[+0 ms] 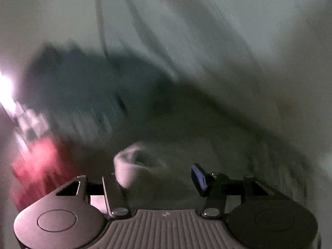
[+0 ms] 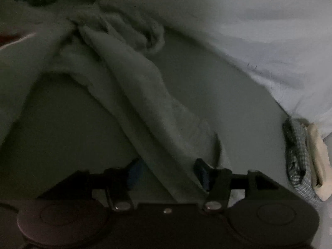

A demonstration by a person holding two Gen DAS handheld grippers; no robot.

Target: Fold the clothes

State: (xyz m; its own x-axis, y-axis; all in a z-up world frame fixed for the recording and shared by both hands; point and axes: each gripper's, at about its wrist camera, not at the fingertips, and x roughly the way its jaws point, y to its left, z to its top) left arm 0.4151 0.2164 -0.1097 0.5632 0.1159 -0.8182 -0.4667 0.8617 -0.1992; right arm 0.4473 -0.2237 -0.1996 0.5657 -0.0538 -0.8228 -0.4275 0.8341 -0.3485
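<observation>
Both grippers are angled down at the bedding right now. Left gripper (image 1: 159, 175) first: its jaws stand parted, the blue-padded finger (image 1: 199, 177) off to the right, and a pale roll of cloth (image 1: 128, 166) sits against the left finger. Whether that finger actually presses on it I cannot tell; the right pad is clear of it, so nothing is clamped. That wrist view is badly smeared: a dark grey-blue mass (image 1: 87, 87) lies beyond the jaws, a red patch (image 1: 39, 164) shows at the lower left, and a bright glare (image 1: 6, 85) burns at the left edge.

Over to the right gripper (image 2: 169, 175), and the picture is dim but steadier. Jaws are apart here too, blue pads on either side, and the grey-green garment (image 2: 141, 95) runs straight through the gap between them. The pads do not appear to bite on it, so it reads as released. The garment lies as a long, narrow, twisted band on the pale sheet (image 2: 197, 83), its long axis running diagonally from the jaws at the bottom up to the upper left, where it bunches into a crumpled knot (image 2: 124, 31). A lighter bluish-white cloth (image 2: 269, 31) fills the upper right. At the right edge lies a checked fabric (image 2: 298, 161) beside something cream-coloured (image 2: 320, 166).
</observation>
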